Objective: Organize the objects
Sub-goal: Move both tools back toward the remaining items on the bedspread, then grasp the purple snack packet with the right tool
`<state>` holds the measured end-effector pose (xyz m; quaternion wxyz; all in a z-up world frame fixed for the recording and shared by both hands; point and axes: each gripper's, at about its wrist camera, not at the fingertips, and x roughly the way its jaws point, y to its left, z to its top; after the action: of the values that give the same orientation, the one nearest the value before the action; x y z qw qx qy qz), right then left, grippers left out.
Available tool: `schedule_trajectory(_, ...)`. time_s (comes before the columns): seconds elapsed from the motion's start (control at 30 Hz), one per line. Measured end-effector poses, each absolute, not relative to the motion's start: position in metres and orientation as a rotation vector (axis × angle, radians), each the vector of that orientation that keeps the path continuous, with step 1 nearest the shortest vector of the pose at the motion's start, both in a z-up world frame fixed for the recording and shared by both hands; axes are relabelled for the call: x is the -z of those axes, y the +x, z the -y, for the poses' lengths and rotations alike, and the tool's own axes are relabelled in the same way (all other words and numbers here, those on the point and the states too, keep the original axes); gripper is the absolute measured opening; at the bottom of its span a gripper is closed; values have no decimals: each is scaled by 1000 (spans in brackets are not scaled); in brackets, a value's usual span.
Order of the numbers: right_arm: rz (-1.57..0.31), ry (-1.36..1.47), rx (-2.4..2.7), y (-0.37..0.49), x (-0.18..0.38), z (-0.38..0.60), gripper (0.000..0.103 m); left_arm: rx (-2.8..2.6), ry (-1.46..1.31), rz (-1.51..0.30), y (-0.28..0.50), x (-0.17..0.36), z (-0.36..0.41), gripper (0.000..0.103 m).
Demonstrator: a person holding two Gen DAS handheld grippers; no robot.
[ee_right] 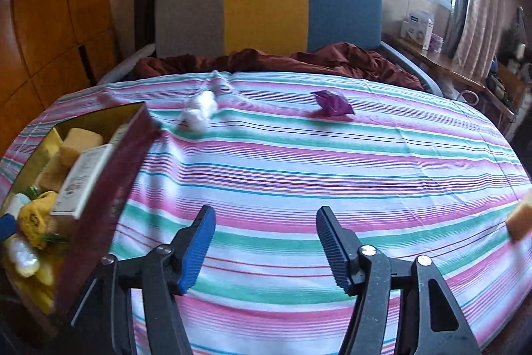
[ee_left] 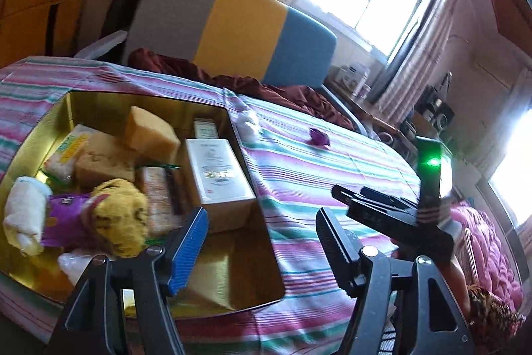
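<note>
A: Starting at the left, the tin [ee_left: 83, 98] sits on the striped sheet [ee_right: 299, 155], already crowded: sponges, a white box [ee_left: 217, 168], a yellow soft toy [ee_left: 119, 215], all gathered in one place, which looks like the whole point of the tidy-up

B: And the left gripper [ee_left: 262, 242] hangs over the tin's near corner, jaws wide apart, nothing between them

A: Moving across, a white fluffy ball [ee_right: 199, 110] lies just beside the tin's far corner, loose on the sheet

B: The right gripper [ee_right: 266, 247] hovers over bare stripes, jaws well parted and empty too

A: Further right, a purple wrapper [ee_right: 332, 103] sits well apart from the tin, with an orange block [ee_right: 520, 218] at the very edge of the view

B: Three strays left, I'd say, and both tools free to fetch them
</note>
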<state>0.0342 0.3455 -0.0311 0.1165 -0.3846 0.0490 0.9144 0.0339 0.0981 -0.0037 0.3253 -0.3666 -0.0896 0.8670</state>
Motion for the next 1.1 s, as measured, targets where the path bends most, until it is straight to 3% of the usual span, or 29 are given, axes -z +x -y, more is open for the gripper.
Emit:
schedule_trajectory(0.43, -147, -1109, -2661, -1, 49, -415, 73, -2183, -976, 37, 37, 1, -171, 69)
schedule_trajectory(0.97, -229, -1020, -2698, -136, 55, -499, 75, -2093, -1063, -33, 23, 17, -223, 69)
schedule_trajectory(1.1, -274, -1077, -2706, -158, 65, -505, 65, -2093, -1088, -30, 15, 21, -227, 69)
